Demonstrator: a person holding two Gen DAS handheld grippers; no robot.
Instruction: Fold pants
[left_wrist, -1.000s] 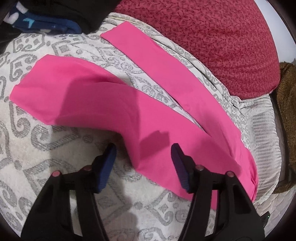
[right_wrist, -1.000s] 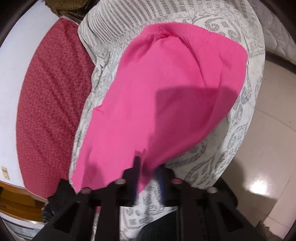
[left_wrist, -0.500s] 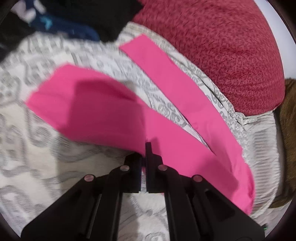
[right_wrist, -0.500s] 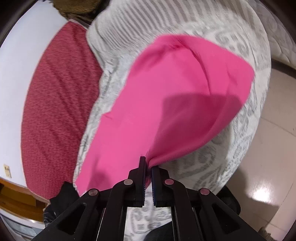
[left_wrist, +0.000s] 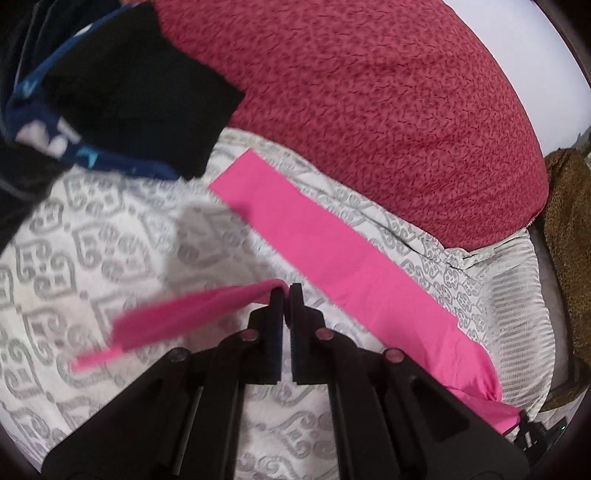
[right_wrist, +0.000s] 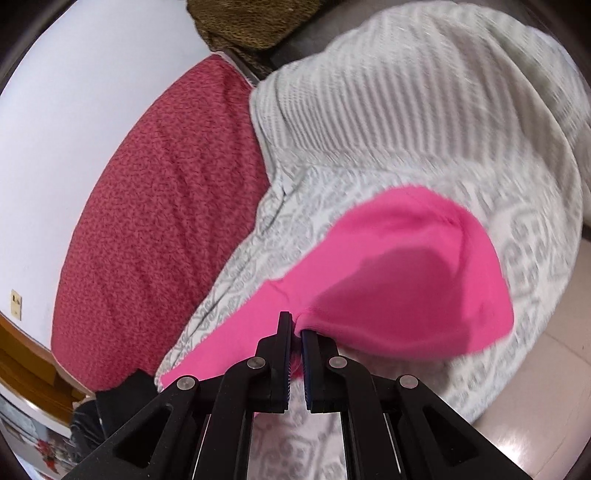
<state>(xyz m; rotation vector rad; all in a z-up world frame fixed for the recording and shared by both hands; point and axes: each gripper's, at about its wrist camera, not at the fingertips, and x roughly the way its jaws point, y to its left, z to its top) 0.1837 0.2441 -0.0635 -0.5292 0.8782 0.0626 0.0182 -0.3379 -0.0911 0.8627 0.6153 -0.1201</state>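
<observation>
- Bedroom: bed under a white-and-grey patterned bedspread (left_wrist: 110, 251), white wall far off, pale tiled floor (right_wrist: 546, 398) at the right.
- A second ago: left tongs (left_wrist: 284, 291) spread above the near trouser leg, right tongs (right_wrist: 295, 325) nearly closed at the waist edge.
- Now: both pressed together, each pinching a fold of the pink pants (left_wrist: 332, 254), and both raised off the bedspread.
- Near leg lifted clear, hanging from the left tongs as a blurred pink strip stretching left; far leg flat on the bedspread, running from far left to near right.
- Waist end bunched up at the right tongs, ballooning toward the bed's right edge.
- Judged: grasp done, near half in the air, ready for carrying over onto the far leg; fold itself not yet made.
- Around: big red blanket (left_wrist: 388, 110) along the far side, just beyond the far leg; dark clothes (left_wrist: 122, 92) piled far left; brown fabric (left_wrist: 569, 240) at the right.
- Nothing lying on the far leg; red blanket close behind it, so little room for overshoot.
</observation>
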